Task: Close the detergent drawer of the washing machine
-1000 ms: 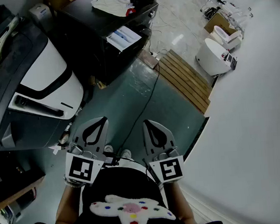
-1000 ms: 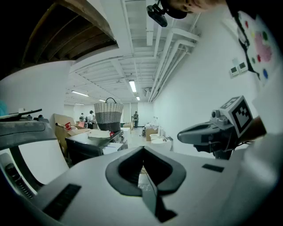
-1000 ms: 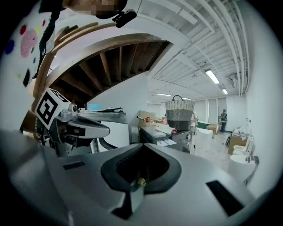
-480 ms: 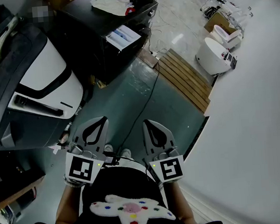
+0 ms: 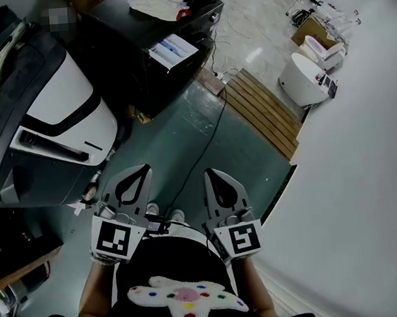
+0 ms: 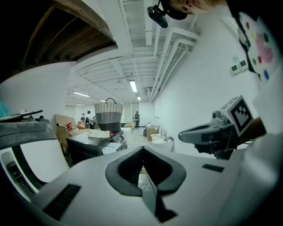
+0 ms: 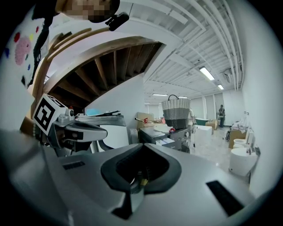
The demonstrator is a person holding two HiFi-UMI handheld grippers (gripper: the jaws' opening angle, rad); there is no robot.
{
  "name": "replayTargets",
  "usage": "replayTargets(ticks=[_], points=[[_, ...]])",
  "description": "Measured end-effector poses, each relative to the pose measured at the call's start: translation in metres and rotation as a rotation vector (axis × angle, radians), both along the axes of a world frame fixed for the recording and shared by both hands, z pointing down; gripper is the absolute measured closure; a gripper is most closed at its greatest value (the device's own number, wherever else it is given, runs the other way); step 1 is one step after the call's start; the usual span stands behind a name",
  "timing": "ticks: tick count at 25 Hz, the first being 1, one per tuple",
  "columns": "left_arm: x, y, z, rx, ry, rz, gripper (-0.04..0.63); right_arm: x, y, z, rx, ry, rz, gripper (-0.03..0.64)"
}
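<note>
A black washing machine [image 5: 132, 60] stands at the top middle of the head view. A white drawer with blue inside [image 5: 174, 52] sticks out of its front. My left gripper [image 5: 138, 170] and right gripper [image 5: 210, 173] are shut and empty, held side by side close to my body over the green floor, well short of the machine. In the left gripper view the jaws [image 6: 142, 149] meet, with the drawer [image 6: 110, 149] far ahead. From the right gripper view the closed jaws [image 7: 141, 148] point toward the same drawer [image 7: 164, 141].
A white and dark appliance [image 5: 58, 111] stands at the left, close to my left gripper. A cable [image 5: 214, 136] runs across the floor. A slatted wooden board [image 5: 267, 111] and a round white unit [image 5: 305, 77] lie at the right by the white wall. A woven basket [image 6: 108, 114] tops the black machine.
</note>
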State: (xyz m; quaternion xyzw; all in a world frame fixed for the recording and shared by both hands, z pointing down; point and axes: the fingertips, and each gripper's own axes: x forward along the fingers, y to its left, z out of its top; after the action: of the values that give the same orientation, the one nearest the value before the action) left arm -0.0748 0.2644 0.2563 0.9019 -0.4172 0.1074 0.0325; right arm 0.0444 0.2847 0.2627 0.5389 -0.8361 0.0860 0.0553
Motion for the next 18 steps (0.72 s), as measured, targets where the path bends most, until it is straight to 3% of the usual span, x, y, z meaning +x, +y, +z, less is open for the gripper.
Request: replayTargets(ticks=[18], points=[[0.038,0.04,0.003,0.027,0.004,-0.042,0.584,0.036,0.04,0.003,0.038,0.018,-0.045,0.614]])
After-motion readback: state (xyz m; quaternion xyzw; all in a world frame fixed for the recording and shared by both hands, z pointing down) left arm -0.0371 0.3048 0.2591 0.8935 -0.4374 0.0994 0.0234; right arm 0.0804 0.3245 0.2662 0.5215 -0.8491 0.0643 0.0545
